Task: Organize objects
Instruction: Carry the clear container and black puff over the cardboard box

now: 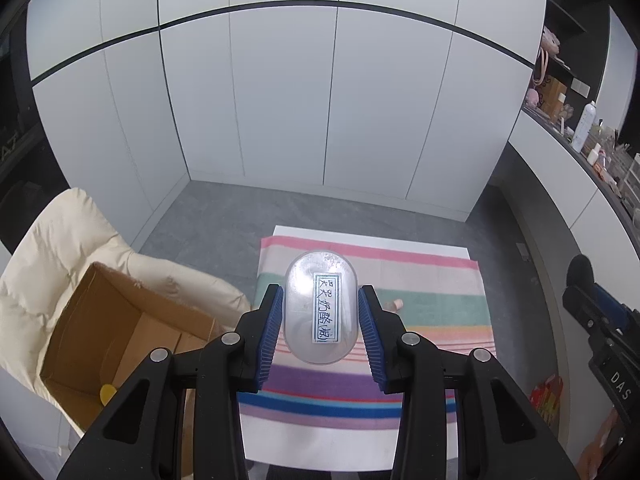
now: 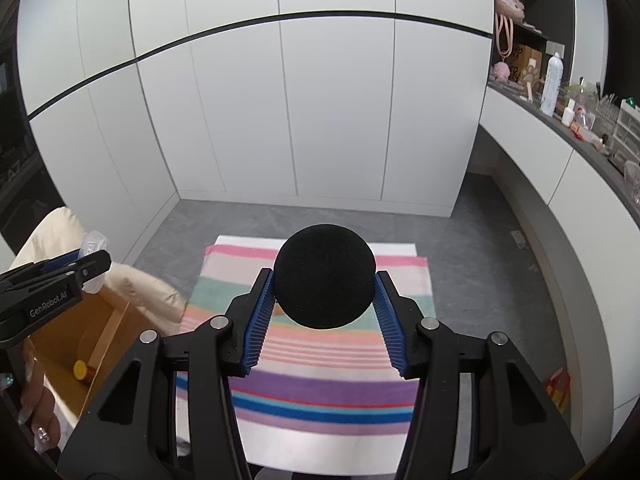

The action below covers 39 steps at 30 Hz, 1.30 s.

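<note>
Overhead, left gripper [image 1: 320, 312] clamping clear container [image 1: 320, 306], right gripper [image 2: 324, 300] clamping black ball [image 2: 324, 276]

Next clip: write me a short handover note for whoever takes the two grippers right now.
Left gripper: shut on the clear labelled container, held above the striped towel.
Right gripper: shut on the black foam ball, also above the towel.
Cardboard box, left of the towel, already holds a yellow-capped item.
Left: place both held items; a small item remains on the towel.

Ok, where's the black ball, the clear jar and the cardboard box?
black ball [image 2: 324, 276], right wrist view, middle of the ball.
clear jar [image 1: 320, 308], left wrist view, its label.
cardboard box [image 1: 120, 320], left wrist view, inner wall.
</note>
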Each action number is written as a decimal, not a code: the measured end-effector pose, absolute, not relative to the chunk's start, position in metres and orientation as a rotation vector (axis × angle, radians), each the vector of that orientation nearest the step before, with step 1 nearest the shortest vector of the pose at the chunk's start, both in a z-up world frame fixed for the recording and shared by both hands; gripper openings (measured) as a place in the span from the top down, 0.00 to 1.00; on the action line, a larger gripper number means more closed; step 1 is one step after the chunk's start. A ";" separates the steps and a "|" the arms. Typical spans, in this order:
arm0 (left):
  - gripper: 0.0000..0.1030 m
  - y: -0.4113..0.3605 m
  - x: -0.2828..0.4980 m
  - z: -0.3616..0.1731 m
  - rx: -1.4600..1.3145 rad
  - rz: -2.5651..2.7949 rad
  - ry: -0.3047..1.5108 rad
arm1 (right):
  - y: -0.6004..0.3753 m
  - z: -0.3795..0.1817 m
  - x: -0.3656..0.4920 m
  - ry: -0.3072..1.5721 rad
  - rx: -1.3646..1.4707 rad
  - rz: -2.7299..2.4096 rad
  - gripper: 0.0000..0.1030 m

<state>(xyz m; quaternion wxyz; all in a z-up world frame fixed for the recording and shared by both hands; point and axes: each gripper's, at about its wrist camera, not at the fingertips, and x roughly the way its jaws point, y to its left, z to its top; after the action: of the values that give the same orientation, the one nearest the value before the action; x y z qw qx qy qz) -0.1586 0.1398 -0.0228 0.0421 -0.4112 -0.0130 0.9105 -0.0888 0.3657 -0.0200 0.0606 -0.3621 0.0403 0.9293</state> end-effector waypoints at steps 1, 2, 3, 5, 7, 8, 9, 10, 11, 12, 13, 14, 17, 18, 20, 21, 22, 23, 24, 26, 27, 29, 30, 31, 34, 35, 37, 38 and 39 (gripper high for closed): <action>0.62 0.139 -0.154 -0.023 -1.253 2.788 -0.038 | 0.364 -0.022 -0.084 0.126 -1.101 2.815 0.50; 0.62 0.137 -0.147 -0.023 -1.249 2.796 -0.032 | 0.362 -0.024 -0.079 0.127 -1.106 2.819 0.50; 0.62 0.135 -0.142 -0.023 -1.249 2.803 -0.027 | 0.359 -0.025 -0.073 0.124 -1.110 2.820 0.50; 0.62 0.131 -0.131 -0.022 -1.238 2.815 -0.021 | 0.354 -0.029 -0.063 0.126 -1.121 2.820 0.50; 0.62 0.128 -0.115 -0.021 -1.208 2.840 -0.011 | 0.348 -0.034 -0.051 0.122 -1.123 2.816 0.50; 0.62 0.128 -0.110 -0.022 -1.200 2.846 0.001 | 0.345 -0.035 -0.046 0.109 -1.117 2.810 0.50; 0.62 0.129 -0.102 -0.022 -1.192 2.852 0.020 | 0.341 -0.038 -0.039 0.088 -1.112 2.806 0.50; 0.62 0.129 -0.096 -0.022 -1.186 2.851 0.029 | 0.337 -0.040 -0.034 0.079 -1.112 2.804 0.50; 0.62 0.129 -0.088 -0.023 -1.180 2.848 0.035 | 0.332 -0.044 -0.026 0.078 -1.121 2.802 0.50; 0.62 0.129 -0.080 -0.024 -1.174 2.845 0.044 | 0.329 -0.047 -0.022 0.081 -1.131 2.806 0.50; 0.62 0.129 -0.074 -0.024 -1.172 2.845 0.055 | 0.325 -0.050 -0.015 0.084 -1.147 2.812 0.50; 0.62 0.128 -0.066 -0.025 -1.171 2.849 0.068 | 0.323 -0.052 -0.011 0.089 -1.159 2.813 0.50; 0.62 0.125 -0.048 -0.027 -1.171 2.855 0.085 | 0.317 -0.057 0.004 0.112 -1.191 2.811 0.50; 0.62 0.124 -0.040 -0.029 -1.170 2.856 0.087 | 0.315 -0.059 0.009 0.116 -1.198 2.805 0.50; 0.62 0.122 -0.029 -0.032 -1.174 2.853 0.099 | 0.315 -0.062 0.020 0.138 -1.209 2.794 0.50; 0.62 0.120 -0.022 -0.034 -1.188 2.851 0.103 | 0.315 -0.063 0.025 0.153 -1.217 2.795 0.50; 0.62 0.117 -0.018 -0.036 -1.196 2.846 0.097 | 0.314 -0.065 0.029 0.167 -1.225 2.797 0.50; 0.62 0.115 -0.013 -0.039 -1.210 2.839 0.089 | 0.314 -0.067 0.035 0.179 -1.238 2.795 0.50; 0.62 0.113 -0.008 -0.042 -1.225 2.829 0.084 | 0.314 -0.068 0.039 0.181 -1.245 2.793 0.50; 0.62 0.109 0.003 -0.047 -1.245 2.819 0.080 | 0.313 -0.072 0.048 0.178 -1.259 2.790 0.50; 0.62 0.108 0.006 -0.049 -1.252 2.817 0.081 | 0.312 -0.074 0.054 0.177 -1.270 2.785 0.50; 0.62 0.106 0.013 -0.053 -1.266 2.813 0.086 | 0.312 -0.077 0.063 0.184 -1.283 2.785 0.50; 0.62 0.104 0.019 -0.055 -1.276 2.809 0.088 | 0.311 -0.078 0.067 0.185 -1.288 2.785 0.50; 0.62 0.103 0.022 -0.056 -1.284 2.804 0.087 | 0.311 -0.079 0.072 0.187 -1.293 2.786 0.50; 0.62 0.098 0.036 -0.059 -1.304 2.784 0.069 | 0.309 -0.082 0.087 0.187 -1.313 2.796 0.50; 0.62 0.096 0.041 -0.060 -1.308 2.782 0.063 | 0.308 -0.084 0.093 0.186 -1.318 2.795 0.50; 0.62 0.093 0.050 -0.061 -1.308 2.787 0.063 | 0.307 -0.087 0.101 0.190 -1.331 2.793 0.50; 0.62 0.092 0.054 -0.061 -1.307 2.797 0.071 | 0.307 -0.089 0.108 0.193 -1.340 2.788 0.50; 0.62 0.092 0.060 -0.061 -1.308 2.810 0.084 | 0.307 -0.090 0.112 0.195 -1.344 2.785 0.50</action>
<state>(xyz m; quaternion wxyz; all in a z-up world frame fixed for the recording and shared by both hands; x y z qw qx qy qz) 0.0598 0.0919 -0.0614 0.0204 -0.4218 0.0271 0.9061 0.1118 0.3068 -0.0900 0.0215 -0.4338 0.0629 0.8986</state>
